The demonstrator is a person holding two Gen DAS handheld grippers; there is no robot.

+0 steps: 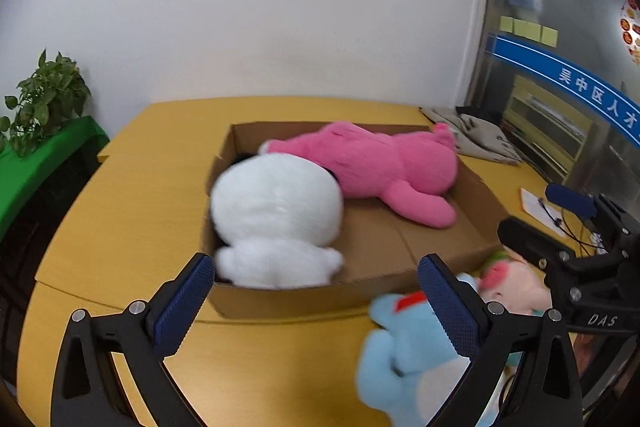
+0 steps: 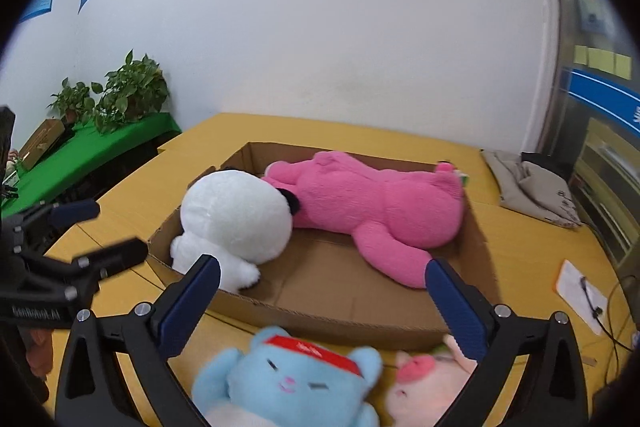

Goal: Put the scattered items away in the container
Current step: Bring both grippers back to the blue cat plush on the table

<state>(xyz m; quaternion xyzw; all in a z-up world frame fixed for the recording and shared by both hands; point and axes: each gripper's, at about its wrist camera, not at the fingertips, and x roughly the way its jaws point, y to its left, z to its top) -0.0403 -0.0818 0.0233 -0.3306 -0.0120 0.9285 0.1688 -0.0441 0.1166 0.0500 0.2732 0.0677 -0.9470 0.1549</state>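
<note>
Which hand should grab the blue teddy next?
Probably the right. The blue teddy lies on the table just below the right gripper, roughly centred under its open, empty jaws. For the left gripper, also open, it sits off to one side, behind one finger. The cardboard box is just beyond.

Both tools shared one build. The left gripper (image 1: 316, 307) had matte black arms shaped like open triangular frames, joined by round silver screws, and each finger (image 1: 182, 307) carried a flat dark blue pad with a fine knurled grain. The right gripper (image 2: 324, 309) matched it: black linkage, silver screw heads at the pivots, blue textured pads on the fingers (image 2: 190, 307). Seen from the opposite camera, each black body bore white lettering (one read "DAS", the other was too blurred to make out), and thin black bars ran forward to blue-tipped ends.
</note>
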